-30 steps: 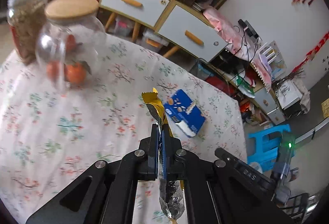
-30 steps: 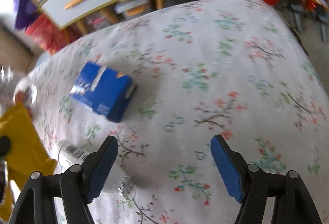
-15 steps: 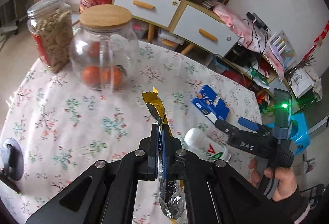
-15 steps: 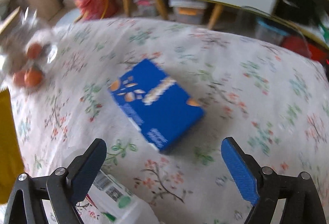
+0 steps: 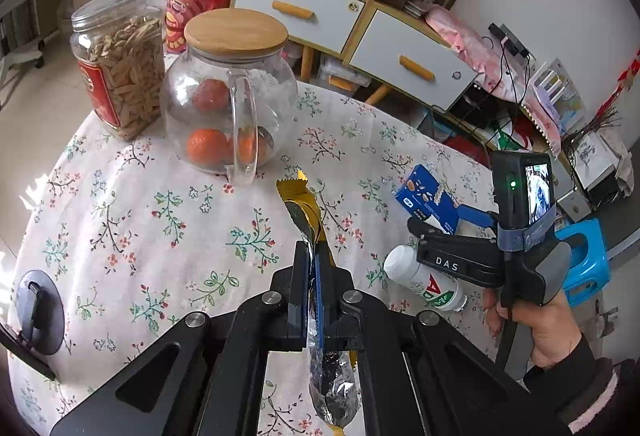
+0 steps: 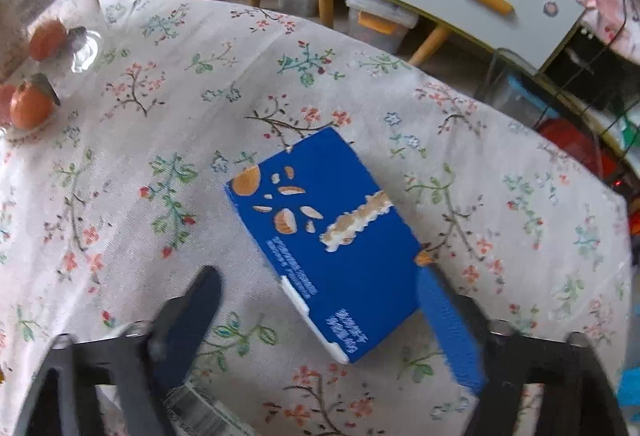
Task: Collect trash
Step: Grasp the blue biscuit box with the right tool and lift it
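Observation:
My left gripper is shut on a gold and silver foil wrapper, which sticks up ahead of the fingers and hangs down behind them. A blue snack box lies flat on the floral tablecloth. Above its near end my right gripper is open, one finger on each side. The left wrist view also shows the blue box with the right gripper over it. Beside it, a white plastic bottle lies on its side.
At the back left stand a glass jar with a wooden lid holding oranges and a jar of seeds. A black round object sits at the left edge. Cabinet drawers and a blue stool lie beyond the table.
My right gripper has moved in over the blue box, which now lies between its open fingers. The left gripper has pulled back and up, still holding the wrapper.

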Demonstrator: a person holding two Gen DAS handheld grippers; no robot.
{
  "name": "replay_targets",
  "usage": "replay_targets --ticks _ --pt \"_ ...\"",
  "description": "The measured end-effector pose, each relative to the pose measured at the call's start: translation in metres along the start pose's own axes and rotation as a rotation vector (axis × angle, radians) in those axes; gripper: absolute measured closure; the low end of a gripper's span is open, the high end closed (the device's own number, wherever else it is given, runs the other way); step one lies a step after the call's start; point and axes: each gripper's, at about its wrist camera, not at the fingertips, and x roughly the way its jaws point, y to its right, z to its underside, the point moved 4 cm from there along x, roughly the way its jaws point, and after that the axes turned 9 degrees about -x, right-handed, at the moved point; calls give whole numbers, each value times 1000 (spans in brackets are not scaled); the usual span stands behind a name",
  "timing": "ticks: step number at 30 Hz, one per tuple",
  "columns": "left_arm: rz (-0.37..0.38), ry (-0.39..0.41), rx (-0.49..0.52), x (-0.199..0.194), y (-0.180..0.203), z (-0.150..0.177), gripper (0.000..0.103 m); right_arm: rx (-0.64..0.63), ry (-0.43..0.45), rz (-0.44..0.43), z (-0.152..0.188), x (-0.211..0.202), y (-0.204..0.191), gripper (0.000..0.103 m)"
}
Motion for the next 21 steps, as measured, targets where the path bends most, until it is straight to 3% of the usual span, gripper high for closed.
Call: replay_targets --ticks 1,2,6,7,10,12,14,16,21 --pt "1 -1 -2 0 0 1 101 -6 -4 17 1 -2 1 44" --pt "4 -3 -4 -1 2 1 101 -5 -6 22 2 -5 3 50" --pt "21 -9 -5 -3 6 5 101 28 -5 -53 5 -17 4 89" --pt "24 -9 -3 -4 7 6 101 31 -10 -66 7 -20 3 95" --pt "29 -9 1 -7 9 9 101 38 -12 -96 14 -28 0 94" --pt "32 -7 1 -11 9 11 101 64 -7 -138 19 -33 1 79" --pt "33 -6 -6 -13 7 13 101 91 -2 -149 21 -39 6 31" --pt "31 -8 -13 -13 5 14 101 85 35 -105 18 -47 11 21" --pt "25 -12 -10 -8 5 11 101 76 29 -68 13 -44 30 21"
